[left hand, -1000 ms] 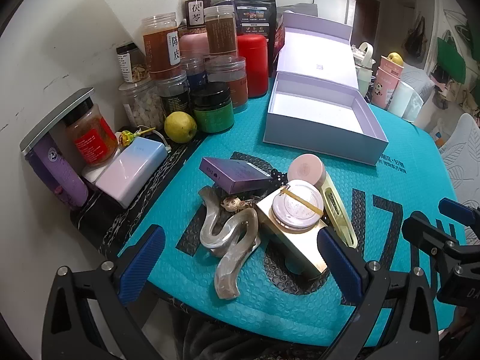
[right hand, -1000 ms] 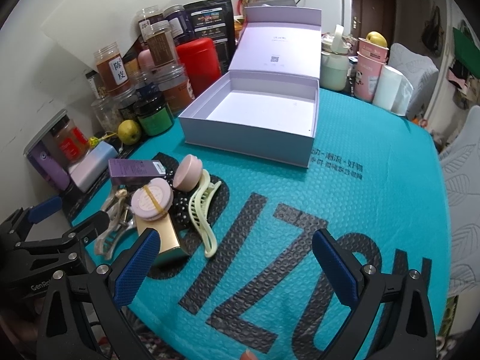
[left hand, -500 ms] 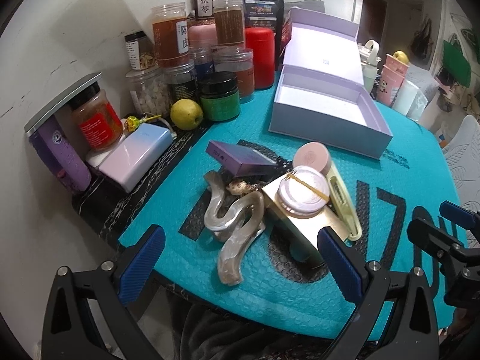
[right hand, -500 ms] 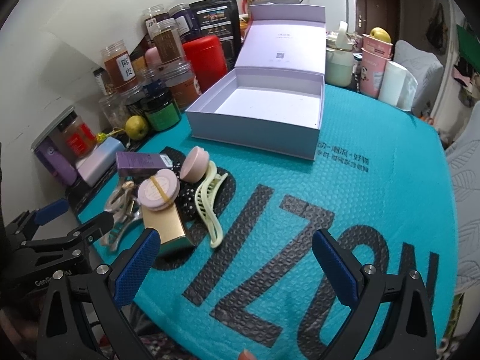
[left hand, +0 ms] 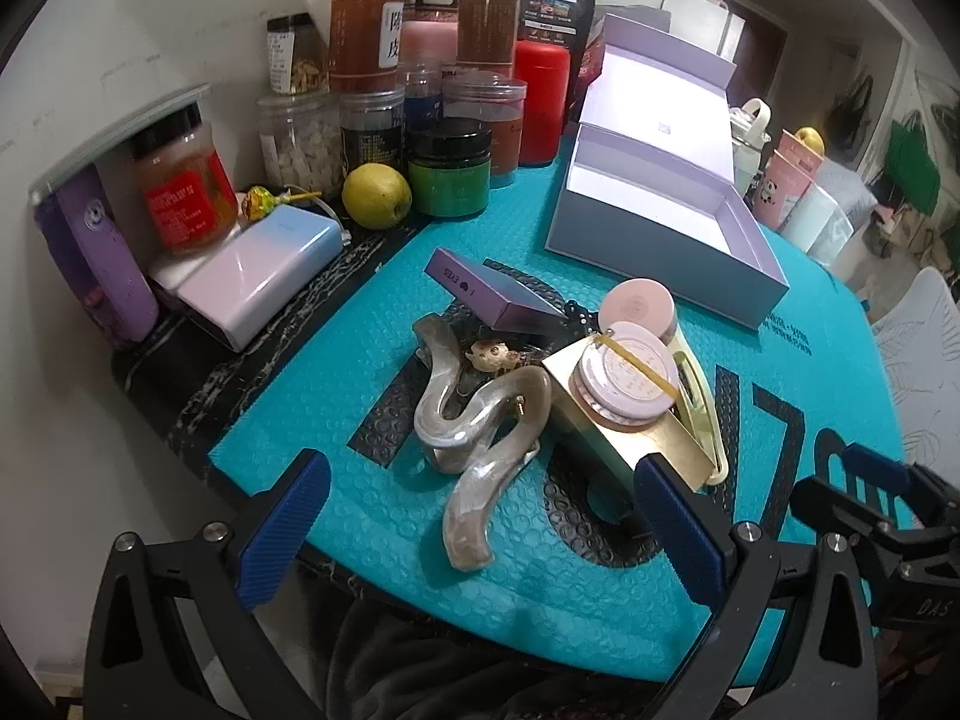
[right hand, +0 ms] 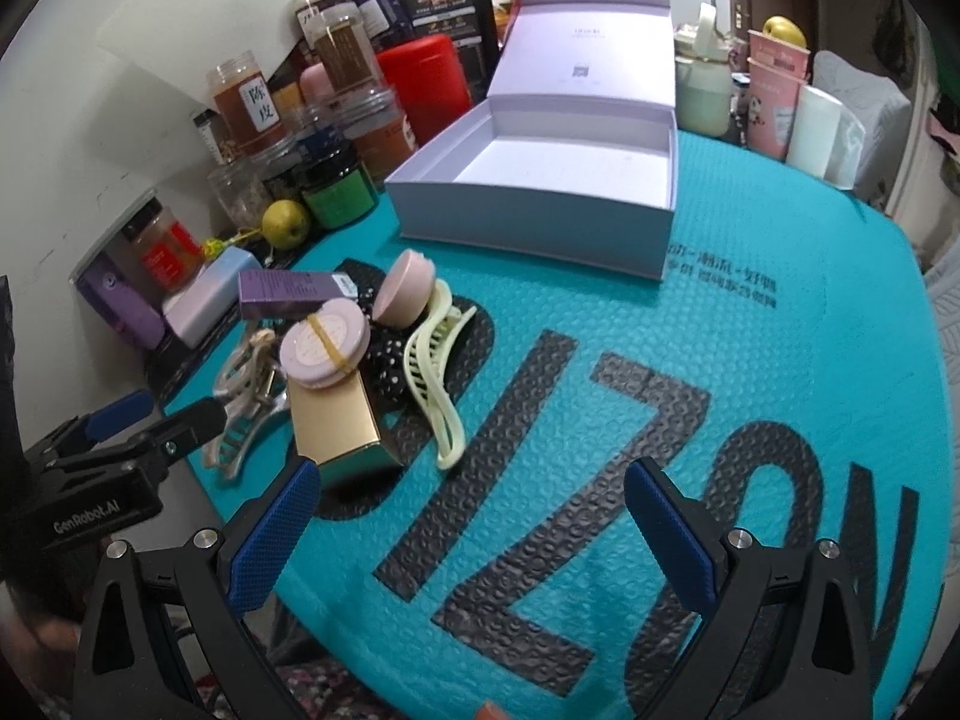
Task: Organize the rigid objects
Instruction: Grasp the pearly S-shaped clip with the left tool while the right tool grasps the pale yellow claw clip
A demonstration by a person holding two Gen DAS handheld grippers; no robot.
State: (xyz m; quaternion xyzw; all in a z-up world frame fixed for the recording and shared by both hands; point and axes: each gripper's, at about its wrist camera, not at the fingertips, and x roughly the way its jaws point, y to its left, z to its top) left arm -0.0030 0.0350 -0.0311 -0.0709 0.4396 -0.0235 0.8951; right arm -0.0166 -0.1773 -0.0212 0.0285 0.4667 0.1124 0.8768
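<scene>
One purple box point(left hand: 480, 291) reads "EYES"; left tool point(right hand: 150, 420) reads "GenRobot.AI".

From the left wrist we look down and forward over the table's near-left edge, close above the pile of small items point(left hand: 540, 372). From the right wrist we sit further right and a little further back (its fisheye catches the left gripper point(right hand: 150, 420) at its left edge). Both views share the pile and the open lavender box point(left hand: 666, 222).
</scene>
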